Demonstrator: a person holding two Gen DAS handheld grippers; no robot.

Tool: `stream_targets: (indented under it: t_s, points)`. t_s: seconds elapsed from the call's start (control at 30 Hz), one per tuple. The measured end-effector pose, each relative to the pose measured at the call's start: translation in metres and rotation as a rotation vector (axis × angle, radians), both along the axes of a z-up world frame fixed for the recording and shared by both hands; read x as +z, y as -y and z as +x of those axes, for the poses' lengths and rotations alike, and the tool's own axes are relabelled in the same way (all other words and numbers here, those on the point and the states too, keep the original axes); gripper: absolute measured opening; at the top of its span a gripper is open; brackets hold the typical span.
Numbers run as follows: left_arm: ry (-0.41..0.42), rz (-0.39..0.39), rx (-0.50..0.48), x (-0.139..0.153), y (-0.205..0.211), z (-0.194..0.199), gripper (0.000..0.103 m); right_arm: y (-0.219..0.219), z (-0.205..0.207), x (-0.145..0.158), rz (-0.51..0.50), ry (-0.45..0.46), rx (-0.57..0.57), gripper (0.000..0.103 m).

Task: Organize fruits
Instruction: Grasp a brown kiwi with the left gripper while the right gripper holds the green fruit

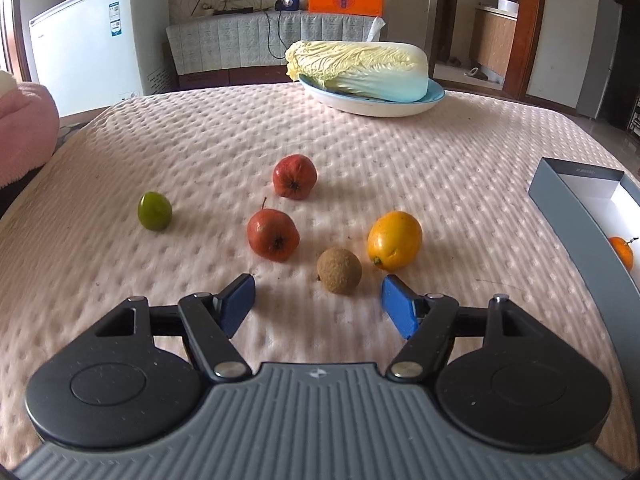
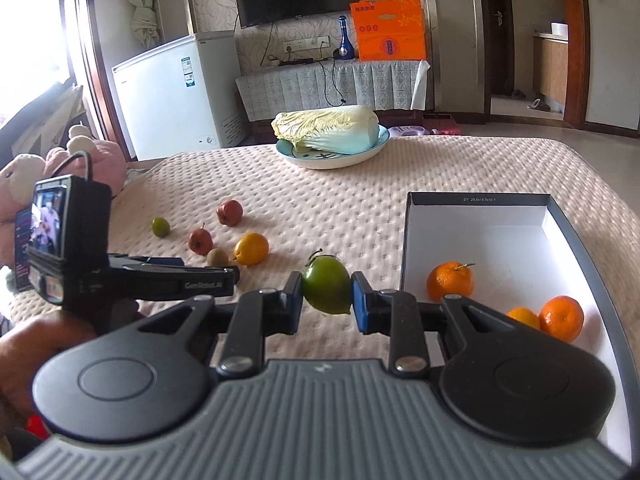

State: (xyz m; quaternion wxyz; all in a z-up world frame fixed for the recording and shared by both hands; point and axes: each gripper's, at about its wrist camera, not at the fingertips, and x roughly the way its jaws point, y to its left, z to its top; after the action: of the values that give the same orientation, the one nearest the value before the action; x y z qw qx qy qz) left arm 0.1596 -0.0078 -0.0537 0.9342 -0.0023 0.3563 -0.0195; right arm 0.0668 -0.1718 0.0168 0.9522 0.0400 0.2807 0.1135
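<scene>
My right gripper (image 2: 327, 294) is shut on a green fruit (image 2: 326, 288) with a stem, held above the cloth just left of the grey box (image 2: 476, 198). Inside the box lie two oranges (image 2: 450, 281) (image 2: 561, 317) and a smaller yellow-orange fruit (image 2: 523, 316). My left gripper (image 1: 318, 300) stands open and empty, low over the cloth. Just past its fingertips sit a brown round fruit (image 1: 339, 271), a yellow citrus (image 1: 395, 246), two red fruits (image 1: 273, 235) (image 1: 295, 176) and a small green fruit (image 1: 155, 211). The left gripper (image 2: 224, 270) also shows in the right wrist view.
A napa cabbage (image 1: 356, 70) lies on a blue-rimmed plate (image 1: 434, 98) at the far side of the padded table (image 1: 200, 140). Pink plush toys (image 2: 86, 160) sit off the left edge. A white freezer (image 1: 92, 40) and a covered cabinet stand behind.
</scene>
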Motion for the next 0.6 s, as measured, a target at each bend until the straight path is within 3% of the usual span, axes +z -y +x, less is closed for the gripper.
stream_targets:
  t_s: [0.13, 0.2, 0.27, 0.6]
  points:
    - [0.012, -0.012, -0.006, 0.000, -0.002, 0.001, 0.066, 0.004, 0.001, 0.001, 0.006, 0.004, -0.003, 0.029]
    - [0.021, -0.013, -0.008, 0.002, -0.003, 0.001, 0.039, 0.007, 0.003, 0.001, 0.014, 0.004, -0.008, 0.029]
    - [0.016, -0.044, -0.021, 0.003, -0.005, 0.000, 0.028, 0.009, 0.005, 0.001, 0.018, 0.003, -0.011, 0.029]
    - [0.052, -0.027, -0.051, 0.024, 0.011, -0.018, 0.028, 0.008, 0.002, 0.003, 0.029, 0.013, -0.009, 0.029]
